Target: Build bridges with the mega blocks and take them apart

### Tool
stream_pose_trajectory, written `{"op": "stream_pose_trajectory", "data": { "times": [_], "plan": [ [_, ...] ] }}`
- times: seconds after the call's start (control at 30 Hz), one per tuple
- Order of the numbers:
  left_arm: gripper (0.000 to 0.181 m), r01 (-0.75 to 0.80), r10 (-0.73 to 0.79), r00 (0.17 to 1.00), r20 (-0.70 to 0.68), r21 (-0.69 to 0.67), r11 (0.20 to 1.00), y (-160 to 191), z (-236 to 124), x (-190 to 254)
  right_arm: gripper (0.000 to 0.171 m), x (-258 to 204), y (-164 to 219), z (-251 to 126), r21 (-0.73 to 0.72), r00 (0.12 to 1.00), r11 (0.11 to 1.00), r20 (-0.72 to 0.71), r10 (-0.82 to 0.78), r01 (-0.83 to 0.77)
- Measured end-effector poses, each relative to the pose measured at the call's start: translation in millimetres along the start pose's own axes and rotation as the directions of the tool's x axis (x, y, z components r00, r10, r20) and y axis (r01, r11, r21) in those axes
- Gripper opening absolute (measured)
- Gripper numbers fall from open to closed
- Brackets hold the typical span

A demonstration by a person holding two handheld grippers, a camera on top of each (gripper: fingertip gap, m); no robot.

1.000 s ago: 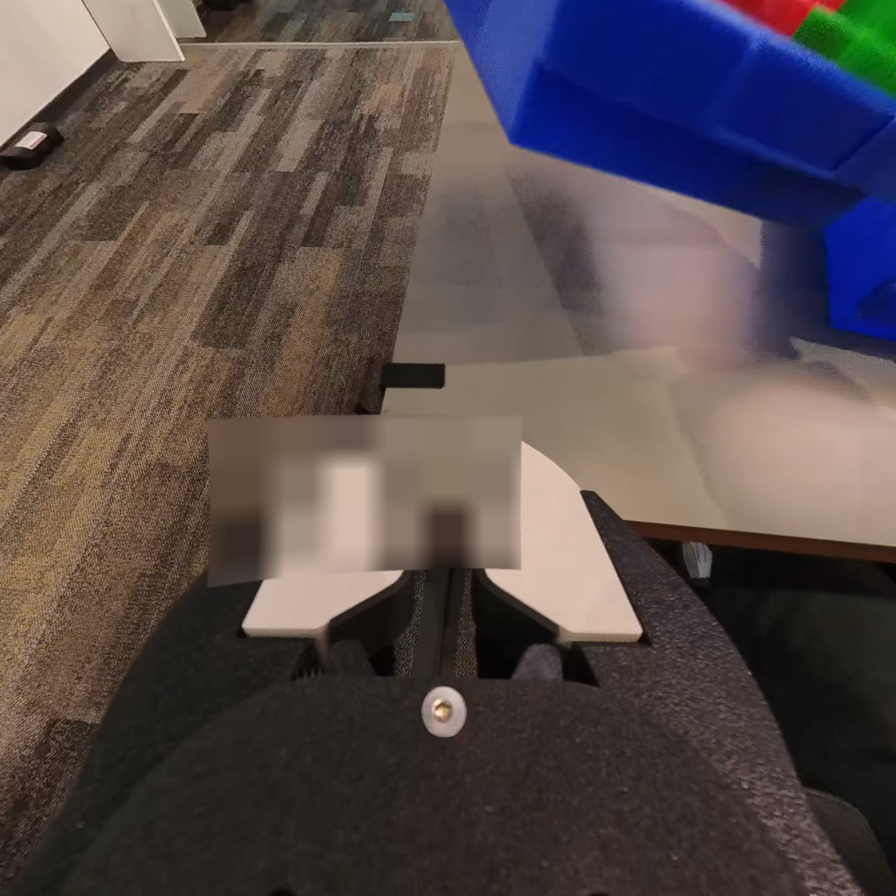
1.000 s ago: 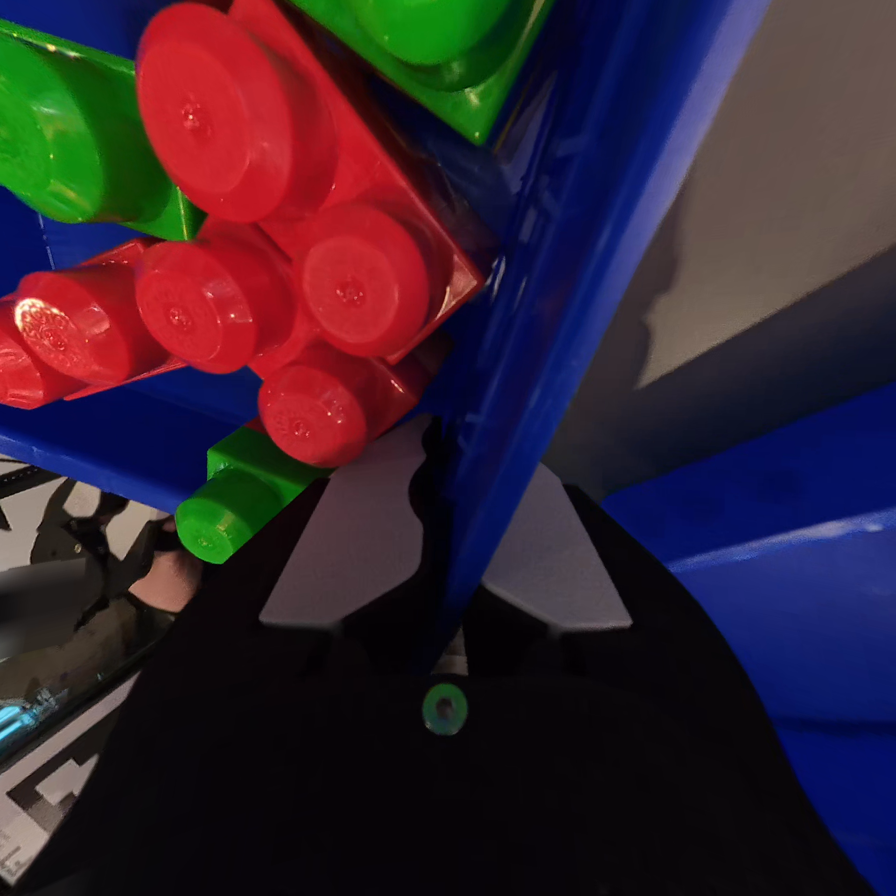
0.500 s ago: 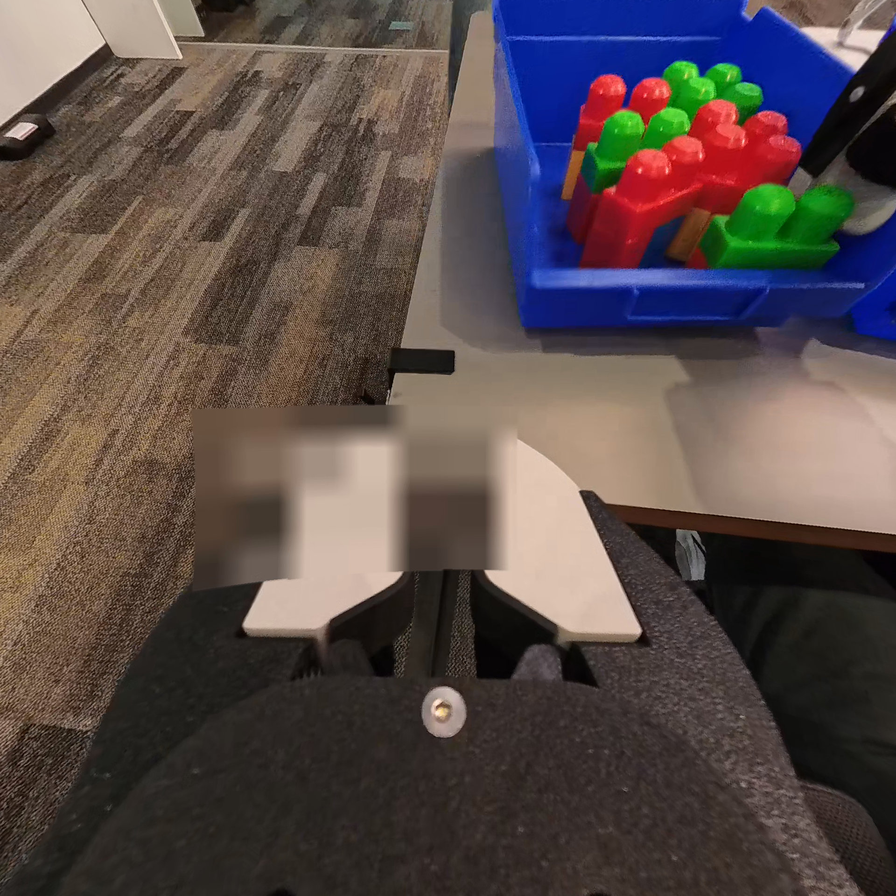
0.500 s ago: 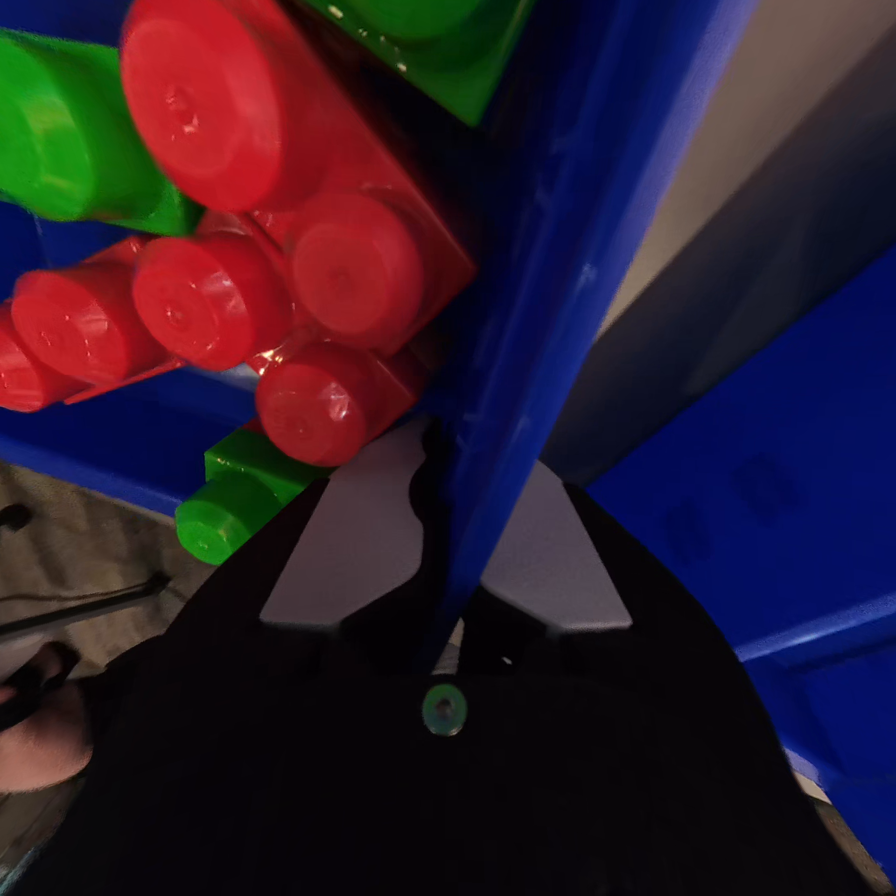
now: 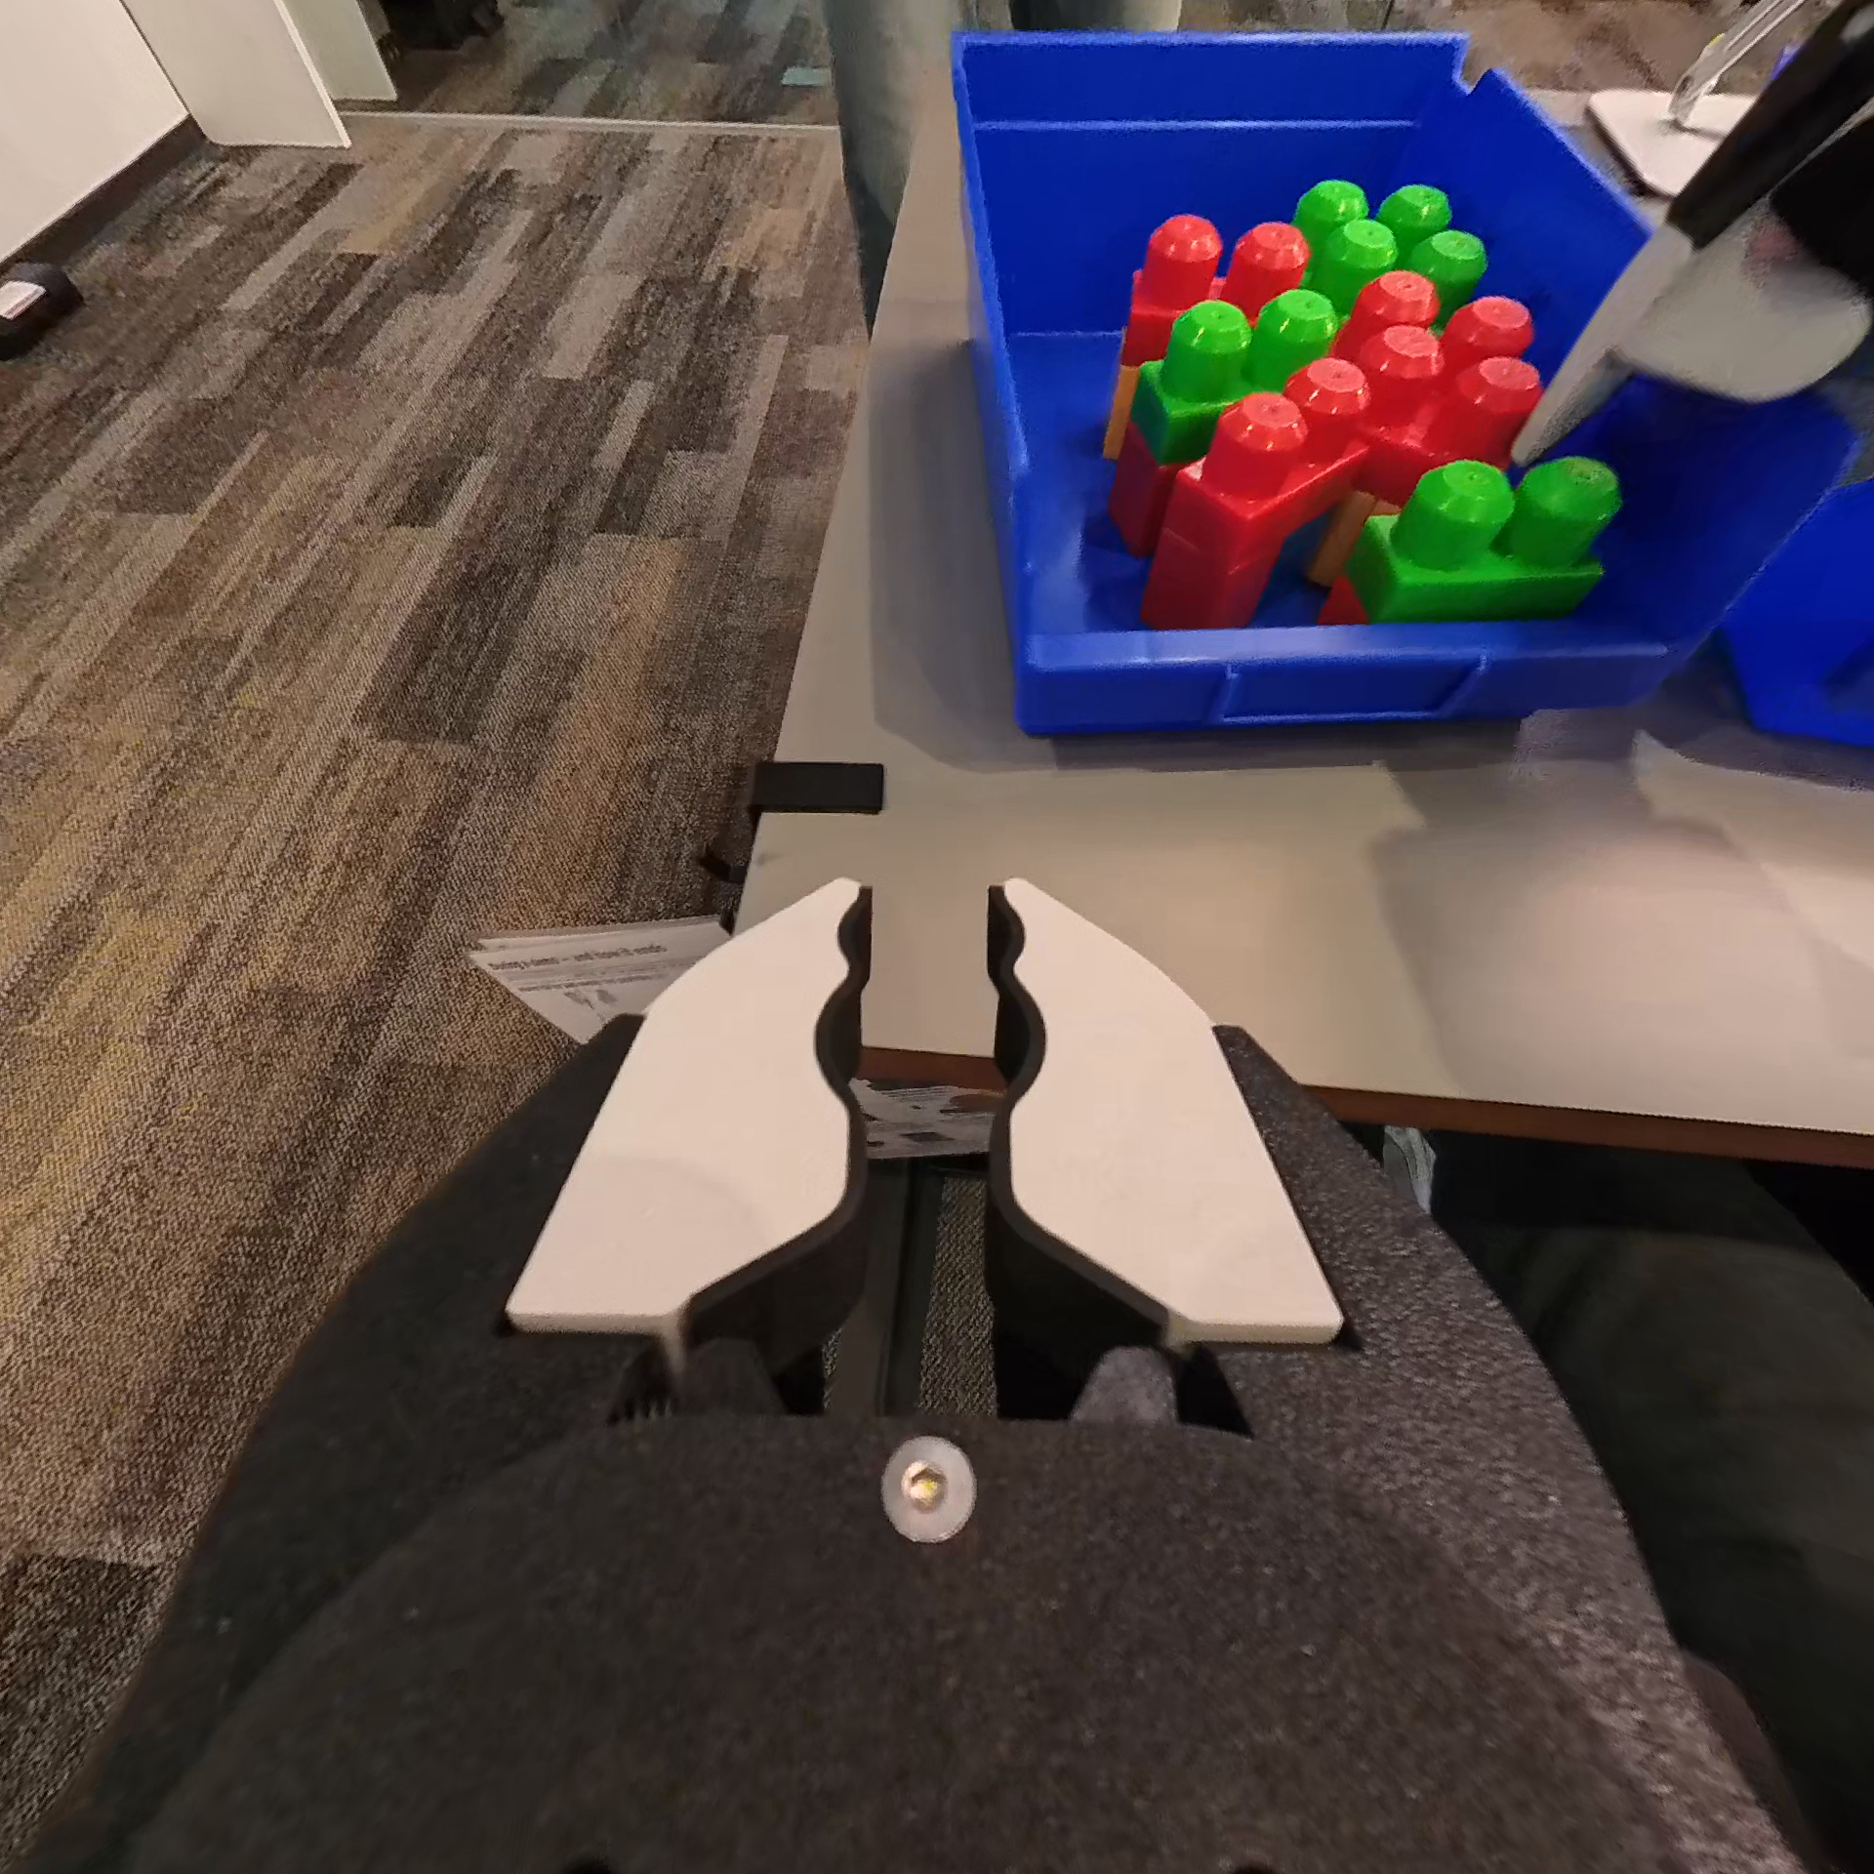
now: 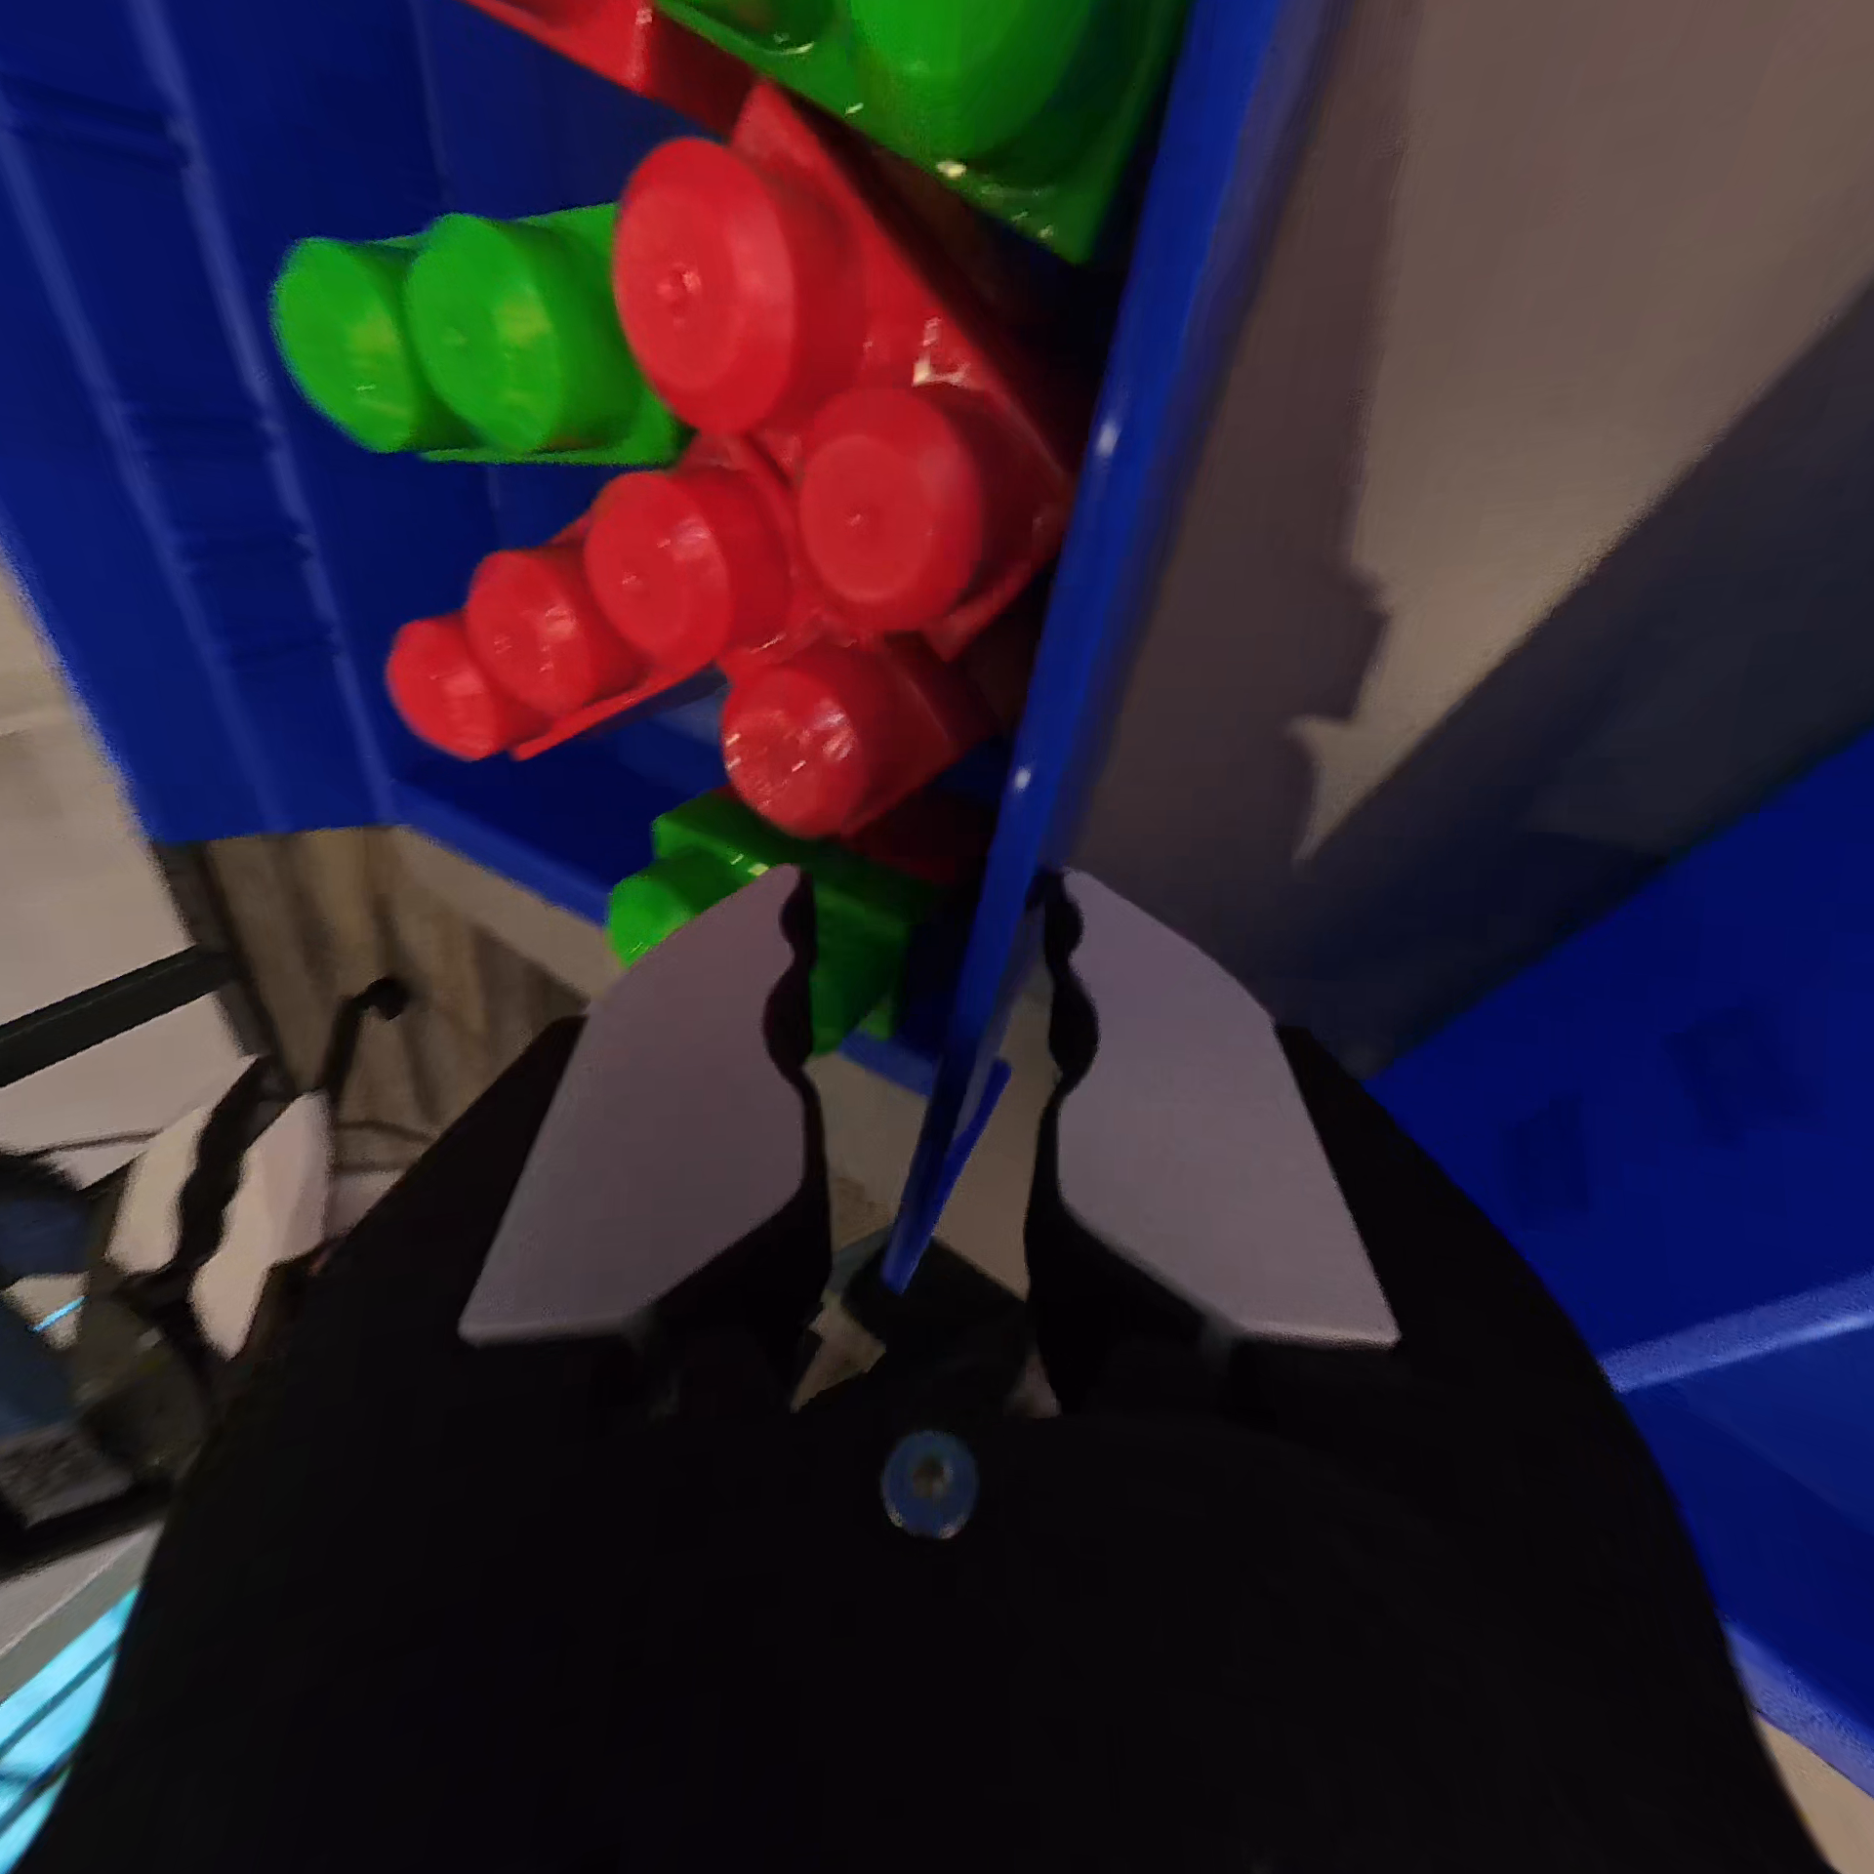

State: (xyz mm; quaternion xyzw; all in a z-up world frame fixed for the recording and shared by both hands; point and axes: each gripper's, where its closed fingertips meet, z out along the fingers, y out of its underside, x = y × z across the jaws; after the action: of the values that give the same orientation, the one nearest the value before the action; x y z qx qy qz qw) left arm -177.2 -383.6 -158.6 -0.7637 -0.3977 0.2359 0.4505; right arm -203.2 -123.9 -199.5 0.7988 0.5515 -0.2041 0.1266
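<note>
1. The mega blocks (image 5: 1349,406) sit piled in a blue bin (image 5: 1247,669) on the pale table (image 5: 1166,913): red ones and green ones jumbled together, studs up, crowded toward the bin's right side and front.
2. A green two-stud block (image 5: 1475,548) lies nearest the front wall, just beside a red arch-shaped block (image 5: 1237,517).
3. From the right wrist view the same pile shows close up, red studs (image 6: 842,517) and green studs (image 6: 456,335) pressed against the inside of the bin's side wall (image 6: 1095,507).
4. The right gripper (image 6: 923,892) straddles that wall, one finger inside the bin by a green block, the other outside; its jaws stand apart with the thin blue edge between them, close to the outer finger. Whether that finger touches the wall I cannot tell.
5. In the left wrist view the right gripper (image 5: 1724,284) shows as a blurred shape reaching down over the bin's right rim.
6. The left gripper (image 5: 925,892) hangs at the table's near corner, well apart from the bin, its white fingers (image 5: 730,1105) parted with nothing between them.
7. A second blue bin (image 5: 1815,629) stands just to the right of the first.
8. A printed sheet (image 5: 588,968) lies below the table edge, over a patchwork grey-brown carpet (image 5: 355,558).
</note>
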Motion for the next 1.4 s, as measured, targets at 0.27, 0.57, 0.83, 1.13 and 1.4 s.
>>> {"op": "stream_pose_trajectory", "data": {
  "times": [0.27,0.57,0.83,1.13,1.4],
  "plan": [
    [0.022,-0.009,0.010,0.999,-0.033,0.021,1.000,-9.9,1.1,33.7,0.037,-28.5,-10.8,-87.6,0.165,0.939,0.985,0.327,-0.109,0.057],
    [0.022,-0.114,0.118,0.990,-0.074,0.053,0.992,-35.0,21.6,95.5,0.036,78.5,34.2,-255.4,0.640,0.854,0.611,-0.143,-0.501,0.466],
    [0.022,-0.185,0.188,0.979,-0.081,0.039,0.982,-45.3,29.8,142.3,0.030,254.1,49.5,-202.2,0.573,0.992,0.811,-0.096,-0.078,0.119],
    [0.022,-0.174,0.174,0.983,-0.056,0.011,0.985,-48.6,29.3,149.1,0.062,264.5,56.1,-142.2,0.321,0.970,0.944,-0.244,0.009,0.072],
    [0.022,-0.199,0.199,0.979,-0.041,-0.005,0.980,-52.7,28.4,161.2,0.011,279.1,70.1,-117.4,0.173,0.954,0.985,-0.299,0.034,0.019]
  ]
}}
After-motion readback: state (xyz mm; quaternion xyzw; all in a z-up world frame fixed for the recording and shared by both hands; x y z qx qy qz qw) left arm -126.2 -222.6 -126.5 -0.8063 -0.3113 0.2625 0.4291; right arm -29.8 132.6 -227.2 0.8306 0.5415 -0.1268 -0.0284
